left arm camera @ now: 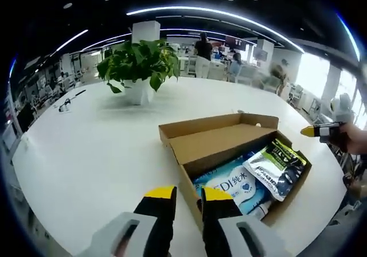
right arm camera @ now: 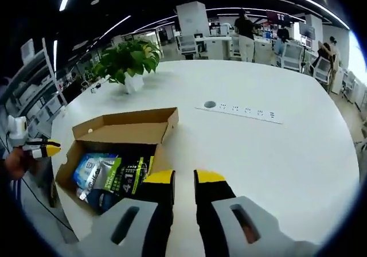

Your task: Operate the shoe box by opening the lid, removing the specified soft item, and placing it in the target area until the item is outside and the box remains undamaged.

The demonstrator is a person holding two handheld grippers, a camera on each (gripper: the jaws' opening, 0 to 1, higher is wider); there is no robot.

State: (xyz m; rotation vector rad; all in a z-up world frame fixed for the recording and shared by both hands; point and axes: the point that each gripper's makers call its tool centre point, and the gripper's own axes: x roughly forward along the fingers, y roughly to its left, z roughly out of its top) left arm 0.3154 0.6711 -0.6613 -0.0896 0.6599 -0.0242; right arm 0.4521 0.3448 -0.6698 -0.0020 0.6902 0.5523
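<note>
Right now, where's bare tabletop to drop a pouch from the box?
Free: white round table between open cardboard shoe box and white power strip; also between box and potted green plant. Crowded: inside the box, blue wipes pack and dark green-black pouch.

Right gripper jaws hide the shoe box near corner. Print on the packets inside is unreadable.
</note>
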